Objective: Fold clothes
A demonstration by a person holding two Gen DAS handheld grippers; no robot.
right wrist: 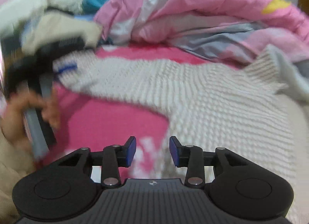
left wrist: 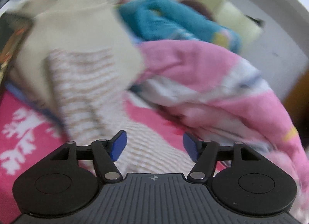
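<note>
One cream knit sweater [right wrist: 202, 92] spread flat on pink bed sheet [right wrist: 108, 115], beside heaped quilt [right wrist: 193, 7]. Judged soft, light, stretchy, floppy; best pinched at hem or sleeve cuff. Left tool [left wrist: 154, 145] and right tool [right wrist: 152, 151] both released, nothing held.

Black claw [left wrist: 154, 145] linkages, blue pads [left wrist: 118, 144], silver pivots; ribbed grey base

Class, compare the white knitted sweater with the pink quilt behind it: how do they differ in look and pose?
The white knitted sweater is one pale colour with a bumpy knit; the pink quilt is smooth, with white, grey and yellow patches. The sweater lies spread fairly flat on the pink sheet; the quilt is bunched into a tall heap. Both are soft fabric on the same bed, and neither gripper holds either.
</note>
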